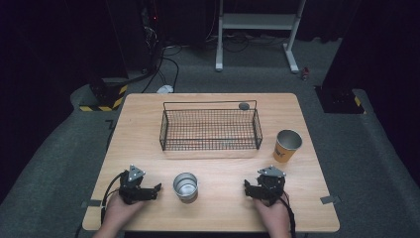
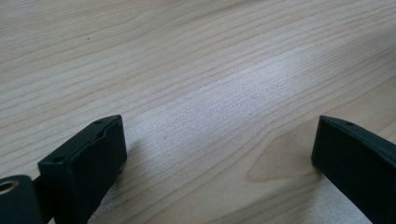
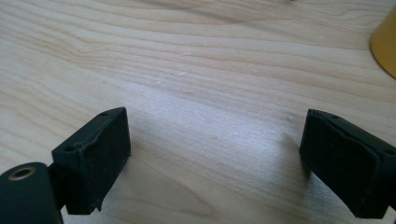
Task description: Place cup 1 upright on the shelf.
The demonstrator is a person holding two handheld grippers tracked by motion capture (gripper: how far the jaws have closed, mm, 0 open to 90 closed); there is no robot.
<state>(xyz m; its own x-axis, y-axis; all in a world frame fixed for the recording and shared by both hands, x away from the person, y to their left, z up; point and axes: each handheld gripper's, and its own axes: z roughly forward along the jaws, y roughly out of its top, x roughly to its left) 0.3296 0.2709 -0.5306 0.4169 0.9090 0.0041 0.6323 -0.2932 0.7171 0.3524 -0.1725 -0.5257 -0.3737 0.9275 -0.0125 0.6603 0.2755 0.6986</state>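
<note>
While both hands sit parked at the near edge of the table [image 1: 148,106], nothing looks started yet: the left gripper [image 1: 154,190] and the right gripper [image 1: 246,187] each rest low on the wood with their jaws spread wide and nothing between them, just bare grain in both gripper views. The thing nearest to them is a metal cup [image 1: 185,187], standing upright between the two tools, just beside the left gripper's tips and a bit further from the right one's, and neither touches it. An orange paper cup [image 1: 286,146] stands upright ahead of the right gripper and off to its outer side, and you can catch a sliver of it at the top edge of the right gripper view. Straight ahead of both tools, past the metal cup, is a black wire basket [image 1: 210,130] that looks empty, with a small dark round thing [image 1: 243,105] on the table just behind its far rail; can't tell what that is. So my guess is the cups are meant to go in the basket, and all of that is left to do: grab, lift, drop in. The table is light wood, clean, with bits of tape at the near corners. Round it there's grey carpet, a very dark room, cables, a white frame stand at the back, and yellow-black hazard tape on the floor.
</note>
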